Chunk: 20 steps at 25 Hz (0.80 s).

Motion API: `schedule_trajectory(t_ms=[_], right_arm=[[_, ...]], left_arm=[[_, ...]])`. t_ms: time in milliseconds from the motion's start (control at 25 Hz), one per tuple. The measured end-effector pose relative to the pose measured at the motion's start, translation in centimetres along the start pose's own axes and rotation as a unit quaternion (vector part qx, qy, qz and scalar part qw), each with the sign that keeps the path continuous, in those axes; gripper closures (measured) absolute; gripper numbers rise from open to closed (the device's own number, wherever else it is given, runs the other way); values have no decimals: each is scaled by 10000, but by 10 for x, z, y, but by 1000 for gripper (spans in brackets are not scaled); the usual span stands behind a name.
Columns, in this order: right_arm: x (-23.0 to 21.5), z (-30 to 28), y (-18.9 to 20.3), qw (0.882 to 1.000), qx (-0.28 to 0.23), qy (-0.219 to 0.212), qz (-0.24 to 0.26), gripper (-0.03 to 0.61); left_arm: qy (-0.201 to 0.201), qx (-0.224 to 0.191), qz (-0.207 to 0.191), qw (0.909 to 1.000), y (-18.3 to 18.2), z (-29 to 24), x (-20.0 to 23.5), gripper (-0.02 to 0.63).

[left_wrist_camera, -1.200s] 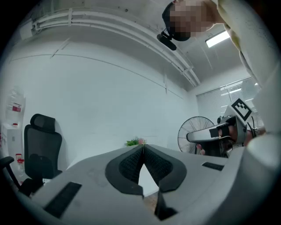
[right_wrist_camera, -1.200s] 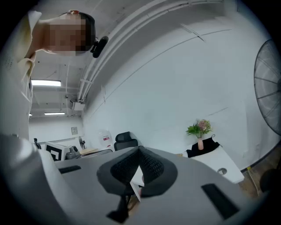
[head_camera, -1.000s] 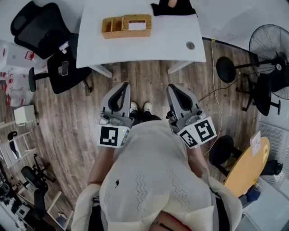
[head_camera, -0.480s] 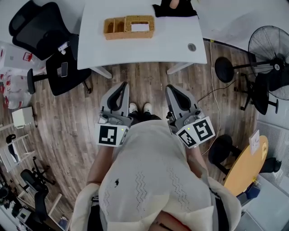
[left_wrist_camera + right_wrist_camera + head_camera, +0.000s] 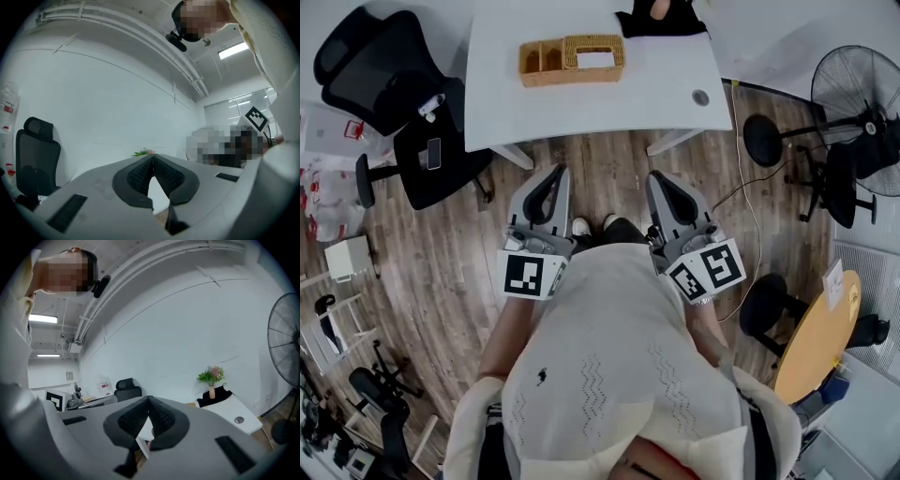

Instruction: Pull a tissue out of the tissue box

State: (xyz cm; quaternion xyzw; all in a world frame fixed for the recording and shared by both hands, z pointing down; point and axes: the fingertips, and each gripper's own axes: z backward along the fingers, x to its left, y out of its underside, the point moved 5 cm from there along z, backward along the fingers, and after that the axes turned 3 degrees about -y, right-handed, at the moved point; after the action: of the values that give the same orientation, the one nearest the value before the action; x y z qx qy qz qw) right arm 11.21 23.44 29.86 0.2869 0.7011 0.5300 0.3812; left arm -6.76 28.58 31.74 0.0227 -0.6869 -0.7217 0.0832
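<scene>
both hand-held grippers shut, tissue box across the desk

the tissue box [image 5: 592,73] sits on the white desk [image 5: 666,94], toward its far edge and well apart from both grippers. it is a tan woven rectangular box, and a white tissue [image 5: 595,59] shows in its top opening. a lower woven tray [image 5: 541,62] with two open compartments butts against its left side; can't tell if they are one piece.

the left hand-held gripper [image 5: 559,173] is over the wood floor [image 5: 609,155], short of the desk's near edge. its jaws are together at the tips with nothing between them. the right hand-held gripper [image 5: 656,180] is beside it, tips also meeting and empty. both are close to the person's body and point toward the desk.

a black chair [image 5: 384,70] stands left of the desk and a fan [image 5: 858,89] to the right. a black cloth [image 5: 661,21] lies at the desk's far edge.
</scene>
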Motion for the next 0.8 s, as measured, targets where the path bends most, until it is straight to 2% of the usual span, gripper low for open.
schedule_trajectory(t_ms=[320,360,400,440,520,800], right_arm=[[10,-20,-1,9998,-16,-201,-60,577],[11,-23,0,9997,-15,-220,-58,577],[12,-26,0,9997,-16,-238,-60,577],[12,-28,0,9996,-13,-256,-66,578],[11,-31,0,9995,-3,-298,-70,577],[-10,-50,-3,9991,37,-412,-63,577]], left_arm=[[-51,-191,-27,9998,-6,1,19,586],[-62,-194,-21,9998,-5,0,22,549],[-72,-157,-17,9998,-4,0,23,483],[-90,-100,-19,9999,-2,-1,25,475],[-160,-18,-9,9999,0,-2,26,525],[-328,137,39,9994,4,-19,33,531]])
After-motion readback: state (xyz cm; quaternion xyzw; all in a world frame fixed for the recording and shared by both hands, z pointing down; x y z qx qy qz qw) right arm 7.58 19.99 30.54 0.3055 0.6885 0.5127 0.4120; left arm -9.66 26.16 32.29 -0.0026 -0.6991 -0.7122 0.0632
